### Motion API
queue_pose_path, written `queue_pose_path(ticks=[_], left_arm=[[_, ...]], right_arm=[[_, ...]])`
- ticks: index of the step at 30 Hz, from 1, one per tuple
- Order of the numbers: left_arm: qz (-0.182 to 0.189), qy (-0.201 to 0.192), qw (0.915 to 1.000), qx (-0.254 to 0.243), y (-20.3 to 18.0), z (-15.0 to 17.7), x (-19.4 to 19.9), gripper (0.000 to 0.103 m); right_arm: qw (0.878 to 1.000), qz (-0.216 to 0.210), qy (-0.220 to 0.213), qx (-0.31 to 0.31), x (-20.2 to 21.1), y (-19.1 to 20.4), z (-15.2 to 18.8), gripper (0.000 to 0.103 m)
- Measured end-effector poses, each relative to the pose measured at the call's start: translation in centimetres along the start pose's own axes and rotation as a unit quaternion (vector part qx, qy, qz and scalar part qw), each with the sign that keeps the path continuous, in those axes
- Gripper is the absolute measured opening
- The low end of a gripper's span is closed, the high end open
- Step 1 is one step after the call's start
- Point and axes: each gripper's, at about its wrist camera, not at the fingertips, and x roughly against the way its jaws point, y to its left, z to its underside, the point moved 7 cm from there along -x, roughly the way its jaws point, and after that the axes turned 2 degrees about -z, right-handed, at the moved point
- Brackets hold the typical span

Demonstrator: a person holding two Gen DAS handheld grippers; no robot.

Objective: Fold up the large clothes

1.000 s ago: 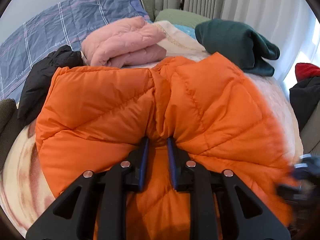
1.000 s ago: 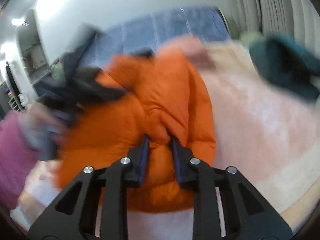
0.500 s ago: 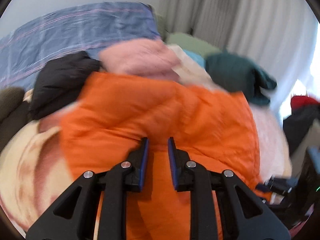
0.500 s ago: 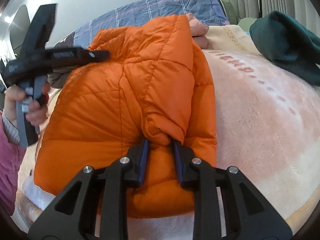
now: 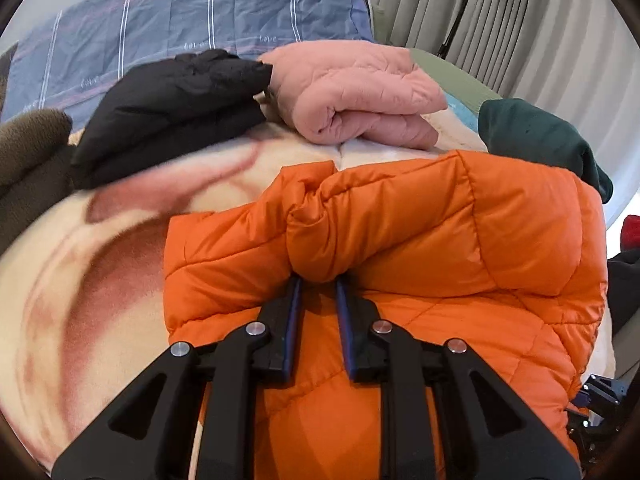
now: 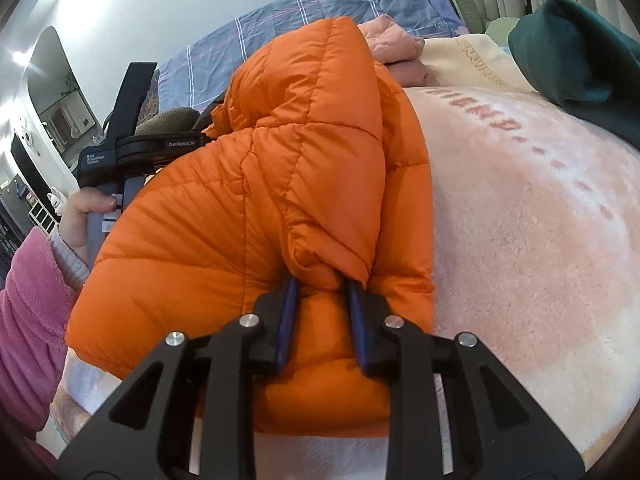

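You have the orange puffer jacket (image 5: 420,240) pinched at two places: your left gripper (image 5: 318,280) is nearly closed on a bunched fold of its edge, and your right gripper (image 6: 322,282) is clamped the same way on another puffy ridge, the jaws set narrow with padded fabric squeezed between the blue pads. The jacket lies doubled over on the pink fleece blanket (image 6: 540,240), with part of it raised into a hump above your right gripper.

The main risk is slippage. The shell looks slick and the filling springy (a bad pair for narrow pads), so if you pull sideways or lift fast, the ridge can squirt out of either grip and the fold will flop open.

Watch the hump too: if you let go while it is propped up, it will probably spring back instead of lying flat.

If your two hands travel unevenly, the fold line will skew.

Keep clear of the folded pink jacket (image 5: 360,92) and black jacket (image 5: 172,100) just beyond; dragging the orange one forward could shove them.
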Motion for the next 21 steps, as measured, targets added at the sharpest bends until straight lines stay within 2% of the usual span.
queue_pose_path(ticks=[5,7,10,13,17,19,21], left_arm=[[-0.009,0.012,0.9999,0.003,-0.2,-0.8,1.8,0.020],[-0.006,-0.006,1.0000,-0.001,-1.1,-2.1,3.4,0.021],[0.037,-0.047,0.9974,-0.039,-4.7,-4.2,6.4,0.025],[0.059,-0.056,0.9925,-0.092,-9.2,-5.3,7.2,0.038],[0.041,-0.026,0.9882,-0.145,-13.2,-5.3,3.2,0.044],[0.014,0.014,0.9888,-0.148,-13.0,-4.2,-0.8,0.047],[-0.016,0.023,0.9884,-0.149,-12.4,-3.7,-3.1,0.047]], right_arm=[[1.000,0.012,0.000,0.011,0.0,0.2,0.1,0.025],[1.000,0.013,0.000,0.011,0.0,0.3,0.2,0.025],[1.000,0.012,0.000,0.011,0.0,0.3,0.1,0.026],[1.000,0.012,0.000,0.012,-0.1,0.4,0.1,0.026],[1.000,0.009,0.000,0.009,-0.1,0.3,0.2,0.026],[1.000,0.009,-0.003,0.006,0.0,0.2,0.1,0.026],[1.000,0.011,-0.009,0.002,0.2,0.1,0.0,0.026]])
